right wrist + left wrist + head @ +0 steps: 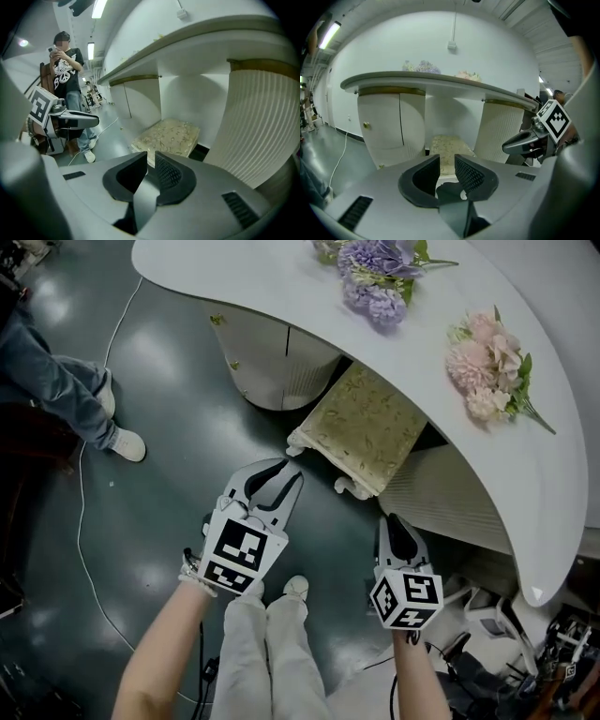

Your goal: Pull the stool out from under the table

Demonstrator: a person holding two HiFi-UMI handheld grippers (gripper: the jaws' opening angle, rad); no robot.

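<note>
**White table, stool half tucked under its edge**

White and curved, the smooth tabletop point(525, 474) sweeps across the upper right of the head view. It carries a bunch of purple flowers point(375, 277) and a bunch of pink flowers point(487, 367). Beneath it stand a plain white cabinet base point(272, 357) and a white ribbed base point(441, 488). The square stool point(361, 427), with a pale gold floral cushion and white feet, sits between them. Its far half is under the table edge and its near half is out over the floor.

The glossy dark grey floor point(169, 409) lies open to the left and towards the person. A thin white cable point(82, 521) trails across it, and a bystander in jeans point(56, 381) stands well off at the left. Cluttered gear crowds the lower right corner.

The left gripper point(293, 469) hovers just beside the stool's near left corner, jaws parted with nothing between the pads. The right gripper point(390, 521) is near the stool's near right corner, jaws closed together and empty.
</note>
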